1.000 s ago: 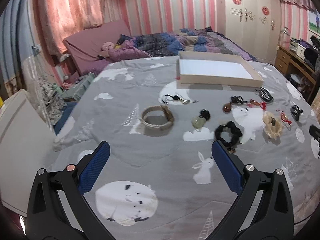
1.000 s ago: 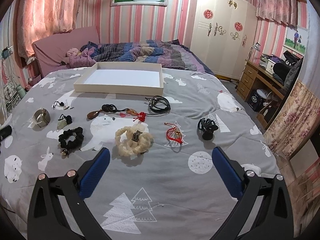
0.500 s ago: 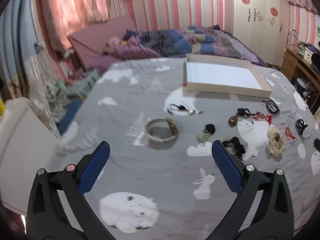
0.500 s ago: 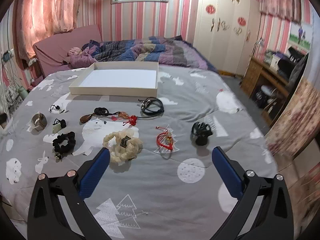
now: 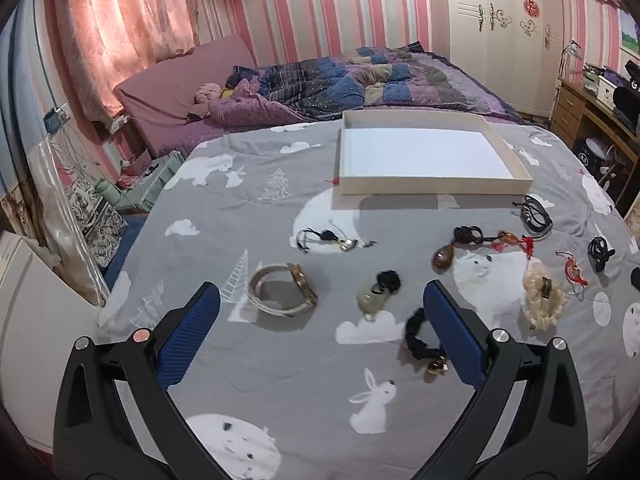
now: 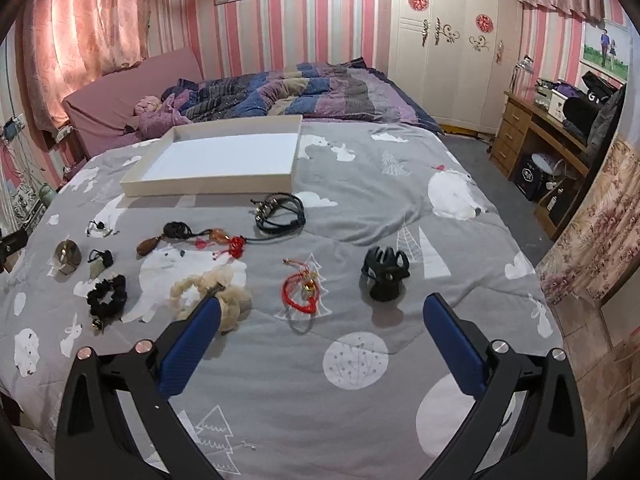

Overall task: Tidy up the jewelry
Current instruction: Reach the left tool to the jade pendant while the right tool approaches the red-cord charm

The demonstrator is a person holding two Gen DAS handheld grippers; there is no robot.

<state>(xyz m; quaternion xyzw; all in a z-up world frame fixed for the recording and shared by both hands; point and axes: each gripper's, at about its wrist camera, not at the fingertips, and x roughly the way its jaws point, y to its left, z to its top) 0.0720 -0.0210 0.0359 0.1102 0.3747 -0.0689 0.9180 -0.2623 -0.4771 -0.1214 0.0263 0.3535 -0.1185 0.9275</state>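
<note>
Several pieces of jewelry lie on the grey bedspread in front of an empty white box tray (image 5: 434, 189) (image 6: 208, 190). My left gripper (image 5: 322, 316) is open, hovering above a pale woven bangle (image 5: 282, 294), a jade pendant (image 5: 374, 296) and a black scrunchie (image 5: 420, 338). My right gripper (image 6: 320, 322) is open just short of a red cord bracelet (image 6: 302, 290) and a black hair claw (image 6: 385, 274). A cream scrunchie (image 6: 208, 288) sits by its left finger. Both grippers hold nothing.
Further back lie a brown pendant necklace with red knots (image 6: 192, 238), a black cord bracelet (image 6: 280, 214) and a small charm cord (image 5: 326, 239). A rumpled quilt (image 6: 280, 92) fills the far bed. A wooden desk (image 6: 540, 136) stands right; boxes (image 5: 92, 216) crowd the floor left.
Both grippers have come forward and lower toward the jewelry; the items appear larger and nearer. Both stay open and nothing on the bedspread has moved.
</note>
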